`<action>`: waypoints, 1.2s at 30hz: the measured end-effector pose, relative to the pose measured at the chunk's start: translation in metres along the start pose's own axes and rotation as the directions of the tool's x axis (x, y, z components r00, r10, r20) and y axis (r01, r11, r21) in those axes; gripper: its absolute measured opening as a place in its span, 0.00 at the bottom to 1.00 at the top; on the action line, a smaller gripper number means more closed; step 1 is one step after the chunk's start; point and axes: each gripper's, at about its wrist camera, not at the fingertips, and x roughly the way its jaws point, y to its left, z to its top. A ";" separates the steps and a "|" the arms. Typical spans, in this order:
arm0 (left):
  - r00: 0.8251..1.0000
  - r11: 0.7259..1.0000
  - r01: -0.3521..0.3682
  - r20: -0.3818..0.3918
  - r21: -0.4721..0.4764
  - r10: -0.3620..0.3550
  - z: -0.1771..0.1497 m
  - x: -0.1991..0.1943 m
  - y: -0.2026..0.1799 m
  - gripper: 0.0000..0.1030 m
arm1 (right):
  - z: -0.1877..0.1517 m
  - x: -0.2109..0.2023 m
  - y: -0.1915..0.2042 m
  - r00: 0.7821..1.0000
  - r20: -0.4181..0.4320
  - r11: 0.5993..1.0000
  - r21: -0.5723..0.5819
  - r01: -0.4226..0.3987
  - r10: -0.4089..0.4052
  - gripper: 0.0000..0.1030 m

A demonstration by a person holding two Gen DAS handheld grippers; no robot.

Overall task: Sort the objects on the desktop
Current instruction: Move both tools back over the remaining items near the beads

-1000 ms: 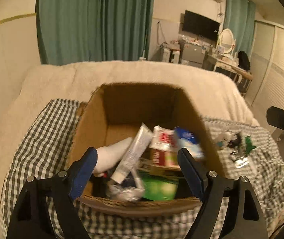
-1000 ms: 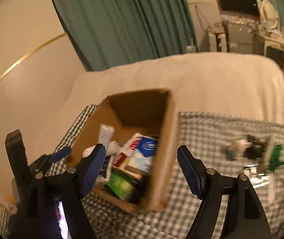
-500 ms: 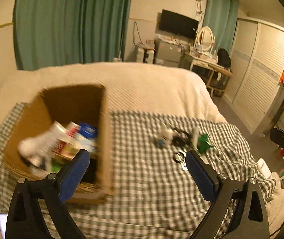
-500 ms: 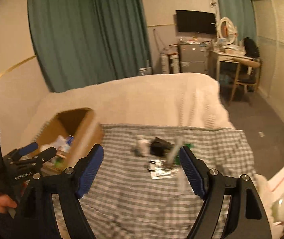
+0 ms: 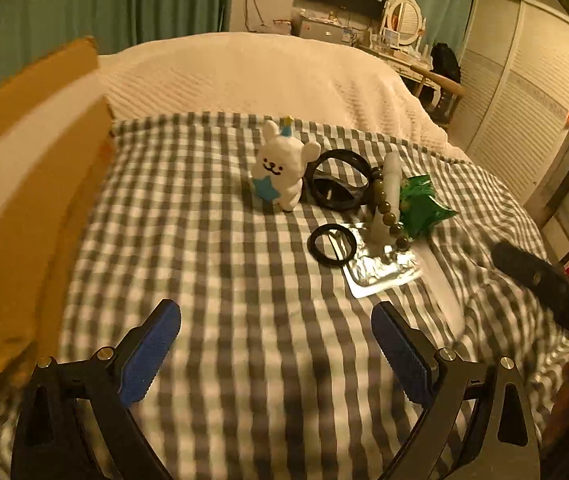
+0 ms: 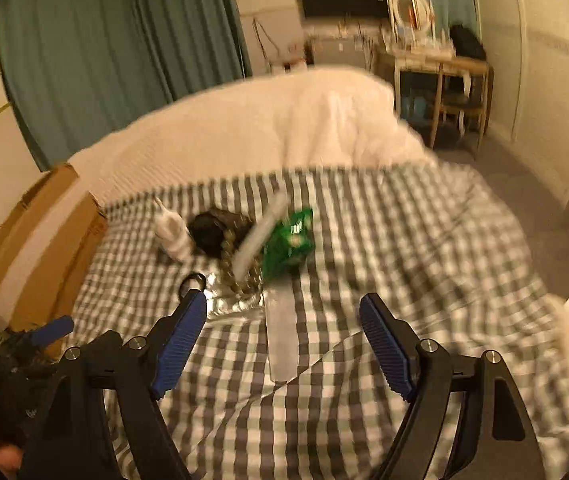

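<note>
Both wrist cameras look steeply down along their fingers at the checked cloth [image 5: 224, 280], sharing the nearby white rabbit toy [image 5: 282, 174] [image 6: 172, 236] cluster.

I see a woven gingham cloth [image 5: 220, 248], matt brown cardboard box [image 5: 24, 184], shiny crinkled foil sheet [image 5: 380, 268], glossy green wrapper [image 5: 420, 208] and smooth white bunny figure [image 5: 284, 168].

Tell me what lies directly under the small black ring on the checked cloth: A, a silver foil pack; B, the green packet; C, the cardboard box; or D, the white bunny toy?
A: the small black ring overlaps the corner of the silver foil pack, while bunny and packet lie apart.
</note>
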 end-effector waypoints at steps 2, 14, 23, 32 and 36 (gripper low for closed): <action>1.000 1.000 0.009 0.000 0.007 -0.009 0.004 0.013 -0.003 0.95 | -0.004 0.016 -0.002 1.000 -0.017 1.000 -0.016 -0.009 0.009 0.76; 0.999 0.996 0.040 0.000 0.083 -0.040 0.023 0.060 -0.024 0.66 | -0.005 0.043 -0.010 0.998 -0.056 1.000 0.000 0.007 -0.007 0.54; 0.990 0.978 0.142 -0.040 0.155 -0.137 0.029 0.071 -0.042 0.06 | -0.011 0.042 -0.011 0.997 -0.071 0.999 0.034 -0.034 0.036 0.54; 0.990 0.981 0.141 -0.032 0.135 -0.138 0.015 0.050 -0.028 0.05 | -0.017 0.062 -0.003 0.994 -0.100 0.999 -0.024 -0.037 0.035 0.54; 0.987 0.983 0.161 -0.019 0.084 -0.159 0.010 0.037 -0.018 0.05 | -0.019 0.079 0.002 0.990 -0.144 0.999 -0.048 -0.024 0.017 0.54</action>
